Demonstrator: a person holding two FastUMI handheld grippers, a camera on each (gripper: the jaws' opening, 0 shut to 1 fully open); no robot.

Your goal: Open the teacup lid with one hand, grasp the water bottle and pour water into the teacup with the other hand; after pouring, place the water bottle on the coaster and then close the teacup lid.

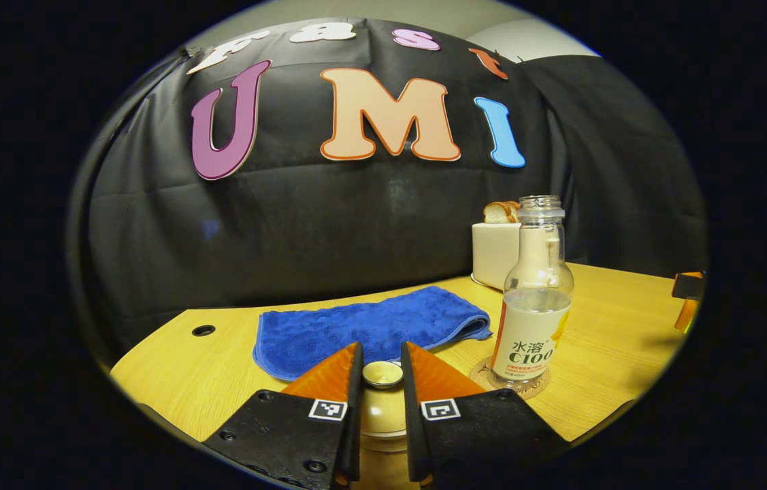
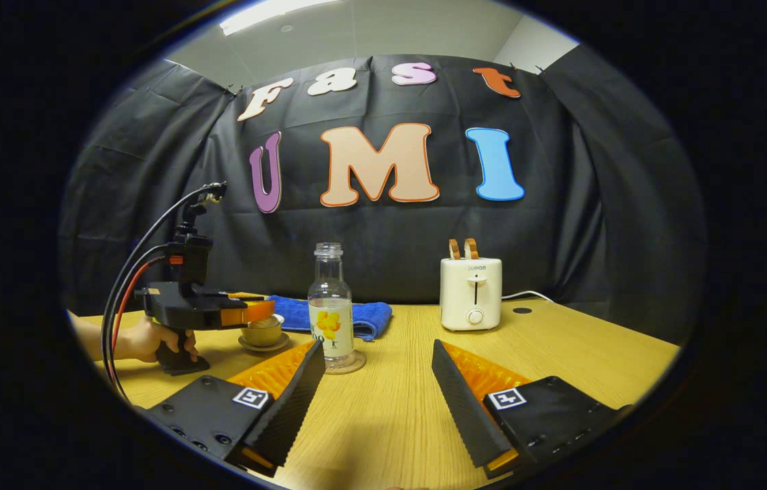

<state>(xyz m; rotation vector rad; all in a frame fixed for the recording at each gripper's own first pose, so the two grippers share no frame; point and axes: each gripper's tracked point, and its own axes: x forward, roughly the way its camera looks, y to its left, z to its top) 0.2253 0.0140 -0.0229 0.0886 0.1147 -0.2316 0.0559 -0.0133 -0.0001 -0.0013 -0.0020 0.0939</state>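
The beige teacup lid [image 1: 383, 412] lies right under my left gripper [image 1: 382, 348], whose two orange fingers press on its small round knob [image 1: 382, 373]. In the right gripper view the left gripper [image 2: 262, 312] hovers over the teacup [image 2: 262, 333] on its saucer, held by a hand [image 2: 145, 340]. The clear uncapped water bottle [image 1: 534, 306] stands upright on a round coaster [image 1: 488, 376], about half full; it is also in the right gripper view [image 2: 331, 306]. My right gripper [image 2: 376, 378] is open above the table, short of the bottle, holding nothing.
A blue towel [image 1: 369, 327] lies behind the cup. A white toaster [image 2: 471, 292] with bread slices stands at the back right, its cord trailing off. The wooden table [image 2: 560, 347] has a cable hole [image 1: 203, 331] near its left edge.
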